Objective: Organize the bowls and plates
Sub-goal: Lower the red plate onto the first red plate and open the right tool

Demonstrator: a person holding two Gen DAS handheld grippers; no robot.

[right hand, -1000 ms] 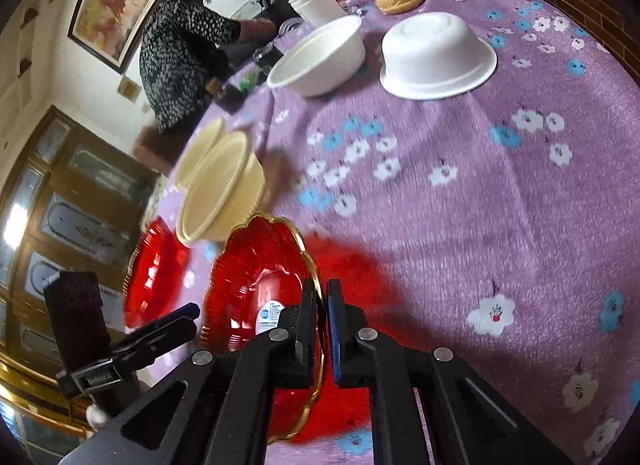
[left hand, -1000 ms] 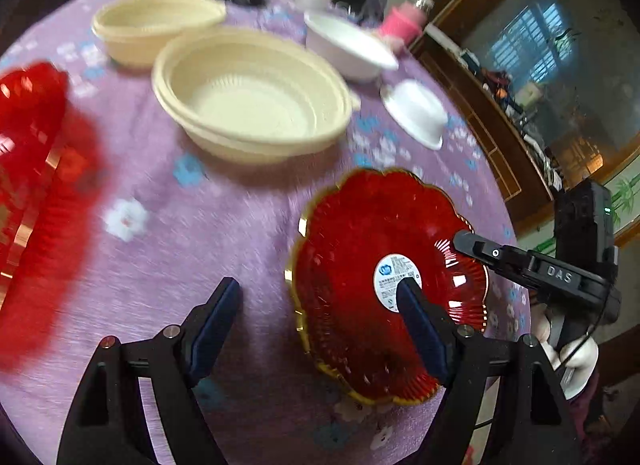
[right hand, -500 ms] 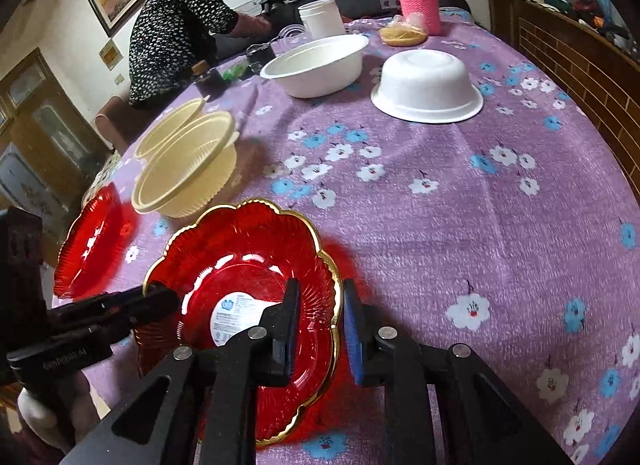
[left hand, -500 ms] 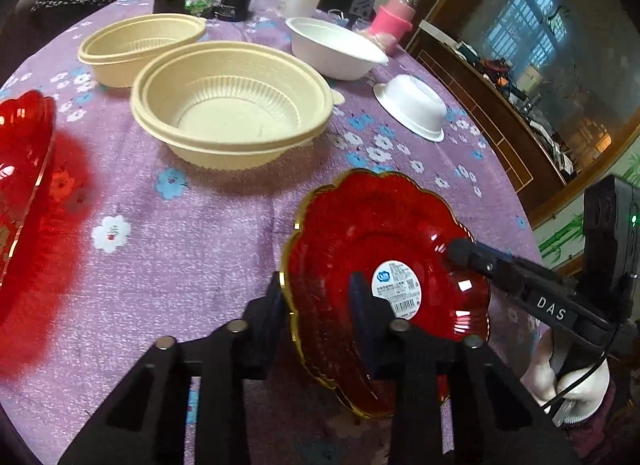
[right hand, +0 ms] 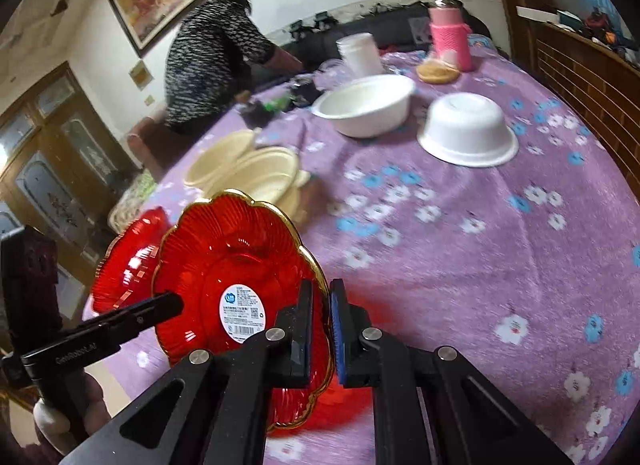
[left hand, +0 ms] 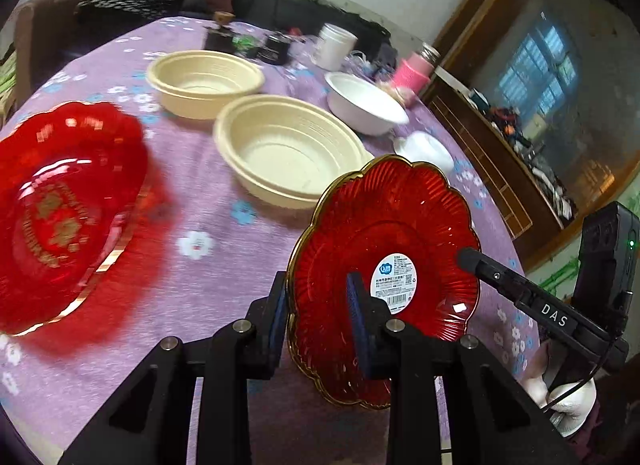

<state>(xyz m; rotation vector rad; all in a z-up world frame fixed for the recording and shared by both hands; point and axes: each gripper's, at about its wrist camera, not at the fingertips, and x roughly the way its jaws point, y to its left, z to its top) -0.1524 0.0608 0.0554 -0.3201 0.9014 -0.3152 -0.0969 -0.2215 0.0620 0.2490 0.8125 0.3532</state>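
A red scalloped plate (left hand: 384,233) with a gold rim and a white label is held off the purple table, tilted. My left gripper (left hand: 318,305) is shut on its near-left rim. My right gripper (right hand: 320,323) is shut on the opposite rim of the same plate (right hand: 224,257). A second red plate (left hand: 60,209) lies on the table to the left, also visible in the right wrist view (right hand: 128,265). Two cream bowls (left hand: 288,149) (left hand: 204,79) and two white bowls, one upright (left hand: 364,103) and one upside down (right hand: 468,129), stand further back.
A white cup (left hand: 334,47), a pink jar (right hand: 448,39) and small dark items stand at the table's far edge. A person in a patterned top (right hand: 216,61) bends beyond the table. A wooden rail (right hand: 580,69) runs along the right side.
My left gripper closed on the red plate's rim. Both grippers have lifted the plate off the table and tilted it. The right gripper stayed shut on its rim.
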